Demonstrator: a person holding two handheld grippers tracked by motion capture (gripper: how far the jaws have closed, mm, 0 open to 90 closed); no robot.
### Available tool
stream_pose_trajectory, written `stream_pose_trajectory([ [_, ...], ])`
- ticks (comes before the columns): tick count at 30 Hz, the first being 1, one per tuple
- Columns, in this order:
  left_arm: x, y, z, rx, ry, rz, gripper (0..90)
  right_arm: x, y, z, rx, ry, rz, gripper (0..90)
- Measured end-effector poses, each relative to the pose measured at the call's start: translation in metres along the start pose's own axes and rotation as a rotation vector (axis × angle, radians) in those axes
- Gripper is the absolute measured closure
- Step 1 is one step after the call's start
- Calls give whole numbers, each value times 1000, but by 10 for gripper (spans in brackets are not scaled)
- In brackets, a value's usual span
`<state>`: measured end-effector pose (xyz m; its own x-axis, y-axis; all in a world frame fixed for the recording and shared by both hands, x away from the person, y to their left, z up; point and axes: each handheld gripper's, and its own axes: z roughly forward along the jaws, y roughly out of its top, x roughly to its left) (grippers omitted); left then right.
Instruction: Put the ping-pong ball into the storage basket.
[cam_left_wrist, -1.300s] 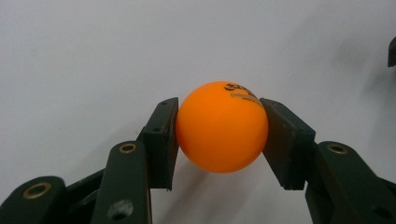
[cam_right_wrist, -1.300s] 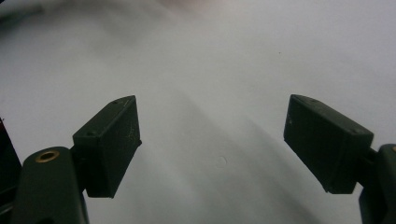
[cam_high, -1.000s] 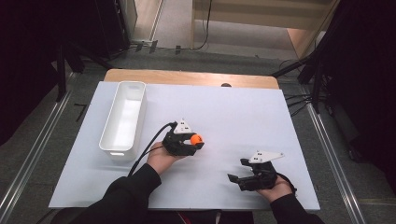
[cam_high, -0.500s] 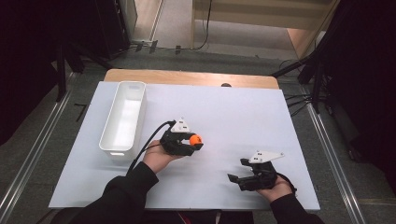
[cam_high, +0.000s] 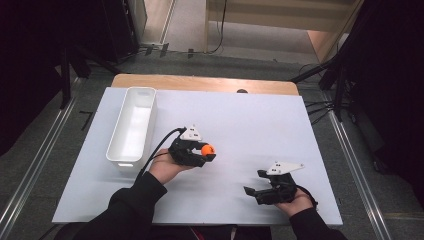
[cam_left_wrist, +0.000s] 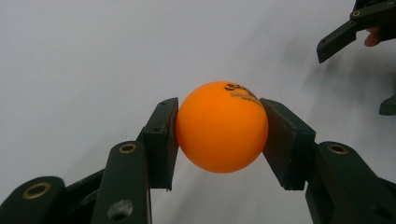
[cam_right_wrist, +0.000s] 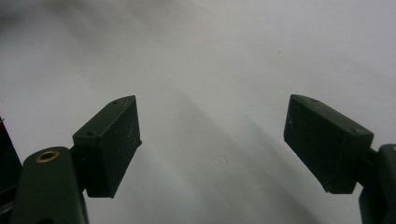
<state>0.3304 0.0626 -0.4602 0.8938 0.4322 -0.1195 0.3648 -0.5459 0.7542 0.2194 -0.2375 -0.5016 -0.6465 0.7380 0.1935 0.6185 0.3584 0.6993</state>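
An orange ping-pong ball (cam_high: 207, 149) (cam_left_wrist: 221, 126) with black print sits between the two black jaws of my left gripper (cam_high: 206, 151) (cam_left_wrist: 219, 135), which is shut on it just above the white table near the middle. My right gripper (cam_high: 254, 186) (cam_right_wrist: 212, 149) rests low over the table's front right, jaws spread wide with only bare white surface between them. In the left gripper view the right gripper's jaw tips (cam_left_wrist: 348, 35) show at the upper right, well apart from the ball.
A long white tray (cam_high: 146, 125) stands lengthwise at the left of the white table (cam_high: 260, 120), a short way left of the left hand. A wooden edge (cam_high: 205, 82) runs along the table's far side. Dark stands and cables flank the table.
The left hand with the ball has drifted slightly toward the front of the table. The right gripper has stayed where it was.
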Motion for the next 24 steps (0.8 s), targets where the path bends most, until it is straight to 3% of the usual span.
stream_pose_trajectory([
  [7,0,2,-6,19,-21,12,502,0,0,0,-3,0,-6,174],
  [24,5,5,-20,36,-35,-10,502,0,0,0,1,5,0,174],
])
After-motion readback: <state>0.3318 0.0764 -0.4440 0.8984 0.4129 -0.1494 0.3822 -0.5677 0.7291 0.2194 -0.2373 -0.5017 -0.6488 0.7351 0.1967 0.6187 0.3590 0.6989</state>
